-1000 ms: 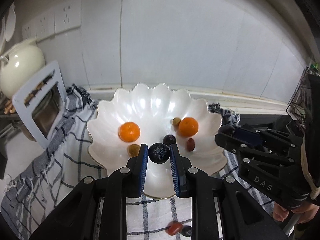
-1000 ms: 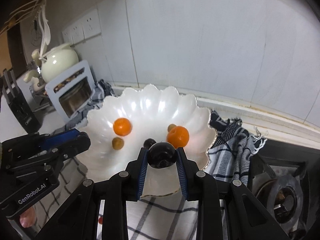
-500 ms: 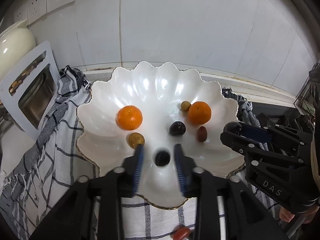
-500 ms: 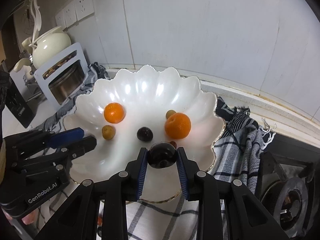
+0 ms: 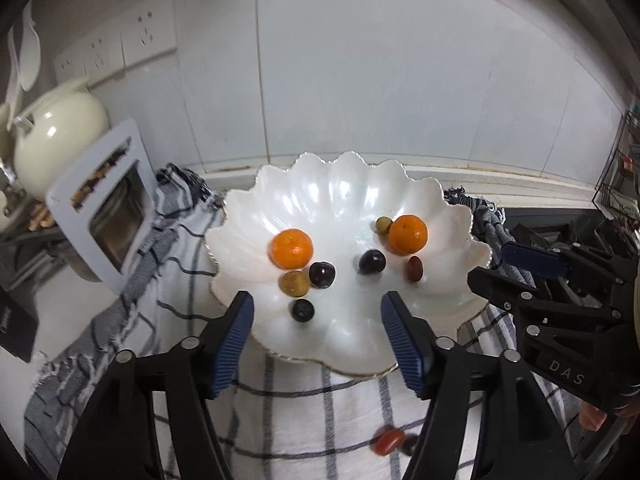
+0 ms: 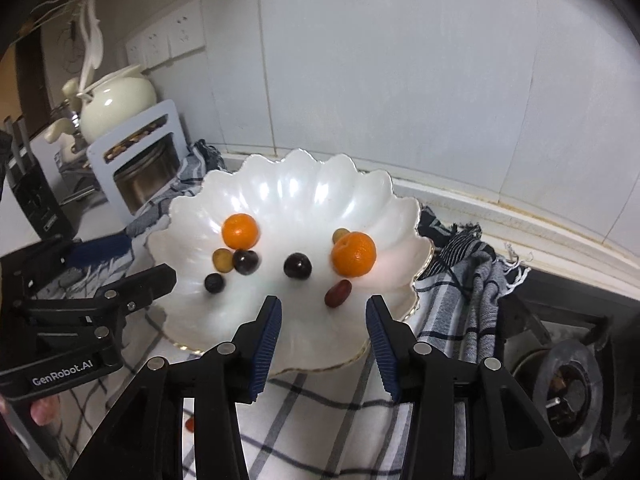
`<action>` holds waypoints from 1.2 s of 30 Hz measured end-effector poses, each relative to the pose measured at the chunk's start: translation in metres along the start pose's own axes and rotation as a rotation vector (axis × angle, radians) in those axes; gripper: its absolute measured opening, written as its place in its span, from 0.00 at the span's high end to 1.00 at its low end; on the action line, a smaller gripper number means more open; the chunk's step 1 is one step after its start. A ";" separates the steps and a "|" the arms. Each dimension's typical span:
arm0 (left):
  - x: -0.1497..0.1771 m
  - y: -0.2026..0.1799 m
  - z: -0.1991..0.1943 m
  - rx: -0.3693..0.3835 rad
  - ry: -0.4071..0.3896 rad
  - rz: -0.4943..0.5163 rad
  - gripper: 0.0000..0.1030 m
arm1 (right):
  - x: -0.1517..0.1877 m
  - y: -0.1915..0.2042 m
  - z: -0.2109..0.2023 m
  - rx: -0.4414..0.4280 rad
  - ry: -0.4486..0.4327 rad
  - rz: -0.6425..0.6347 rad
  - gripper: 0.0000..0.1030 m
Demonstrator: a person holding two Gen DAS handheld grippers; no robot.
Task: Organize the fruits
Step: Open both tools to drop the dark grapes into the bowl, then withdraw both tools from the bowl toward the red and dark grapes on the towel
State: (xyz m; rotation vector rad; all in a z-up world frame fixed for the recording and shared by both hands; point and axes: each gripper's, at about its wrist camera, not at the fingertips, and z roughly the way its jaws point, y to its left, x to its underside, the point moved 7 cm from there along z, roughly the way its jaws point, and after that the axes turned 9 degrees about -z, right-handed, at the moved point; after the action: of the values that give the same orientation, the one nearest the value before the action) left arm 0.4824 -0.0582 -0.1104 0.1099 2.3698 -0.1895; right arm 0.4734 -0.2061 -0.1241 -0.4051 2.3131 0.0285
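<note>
A white scalloped bowl (image 5: 340, 184) (image 6: 304, 184) on a checked cloth holds two oranges (image 5: 291, 249) (image 5: 408, 235), two dark grapes (image 5: 322, 275) (image 5: 372, 261), a blueberry (image 5: 303, 310), a yellow-brown fruit (image 5: 294, 283), a red date (image 5: 414, 269) and a small green fruit (image 5: 384, 225). My left gripper (image 5: 318, 316) hangs over the bowl's near rim, jaws opening, nothing between the pads. My right gripper (image 6: 323, 310) stands over the near rim too, jaws opening and empty, with the date (image 6: 338, 294) just beyond it. Each gripper shows at the edge of the other's view.
A red fruit (image 5: 388, 444) and a dark one (image 5: 408, 448) lie on the cloth (image 5: 280, 420) in front of the bowl. At the left stand a cream teapot (image 6: 116, 100) and a white holder with a metal jar (image 6: 144, 164). A stove burner (image 6: 568, 384) lies at the right.
Both grippers let go: the blueberry dropped from the left and a dark grape from the right, and both now lie in the bowl. Both pairs of jaws have spread wider.
</note>
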 end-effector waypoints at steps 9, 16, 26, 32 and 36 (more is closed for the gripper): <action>0.009 0.008 -0.046 -0.010 -0.066 0.045 0.24 | 0.003 0.020 -0.040 0.010 -0.074 -0.017 0.56; 0.023 0.016 -0.074 -0.015 -0.101 0.102 0.24 | 0.007 0.039 -0.067 0.041 -0.124 -0.039 0.56; 0.046 0.020 -0.094 0.031 -0.109 0.166 0.24 | 0.023 0.063 -0.092 0.069 -0.158 -0.073 0.56; 0.061 0.014 -0.102 0.060 -0.124 0.236 0.25 | 0.039 0.074 -0.095 0.056 -0.152 -0.072 0.56; 0.070 0.012 -0.101 0.076 -0.121 0.268 0.25 | 0.050 0.083 -0.096 0.053 -0.139 -0.084 0.56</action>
State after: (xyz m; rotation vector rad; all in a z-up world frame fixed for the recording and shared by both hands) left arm 0.3648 -0.0276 -0.0888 0.4378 2.2013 -0.1526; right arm 0.3496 -0.1549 -0.1007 -0.4578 2.1532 -0.0447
